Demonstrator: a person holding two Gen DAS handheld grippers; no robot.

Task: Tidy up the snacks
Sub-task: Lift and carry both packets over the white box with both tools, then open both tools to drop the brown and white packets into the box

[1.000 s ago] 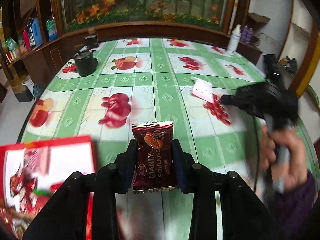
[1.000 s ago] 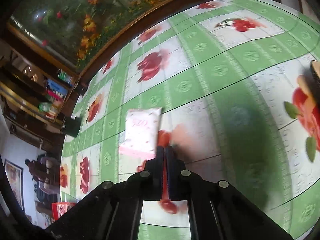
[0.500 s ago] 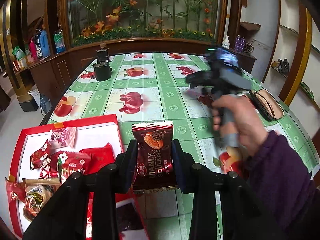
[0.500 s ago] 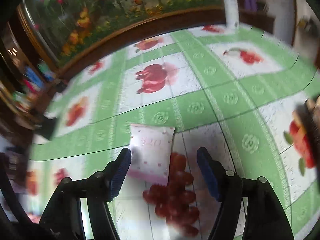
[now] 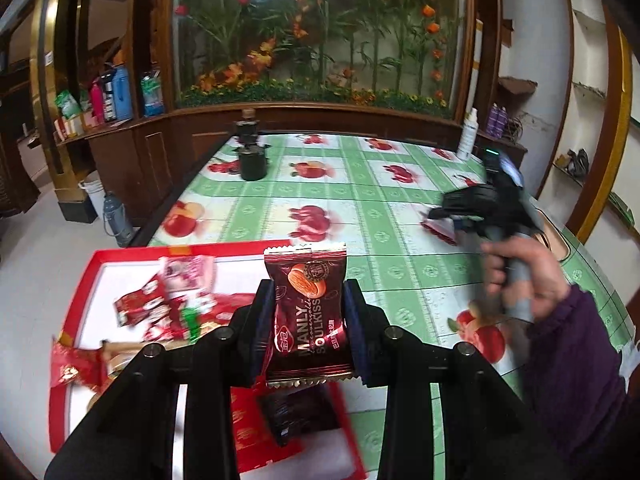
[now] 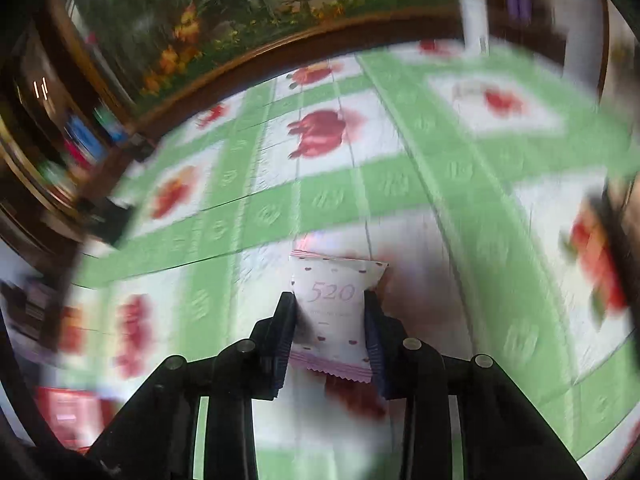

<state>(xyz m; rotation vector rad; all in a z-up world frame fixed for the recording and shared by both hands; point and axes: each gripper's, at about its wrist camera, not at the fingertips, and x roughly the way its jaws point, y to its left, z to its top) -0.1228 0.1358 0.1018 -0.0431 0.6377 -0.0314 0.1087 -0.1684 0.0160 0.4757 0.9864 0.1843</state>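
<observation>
The left tool (image 5: 309,322) is clamped on a dark red snack packet (image 5: 307,316), over the red tray (image 5: 86,280) just below it. The right tool (image 6: 330,332), its jaws having just been closing, pinches a white packet (image 6: 334,308) above the tabletop (image 6: 460,184). Lower the red packet well inside the tray's rim before letting go, clear of the sweets already there.

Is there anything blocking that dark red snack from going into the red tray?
Nothing visible does. The left gripper holds the dark red snack right over the red tray, which is open-topped, with other wrapped snacks lying loose inside.
</observation>
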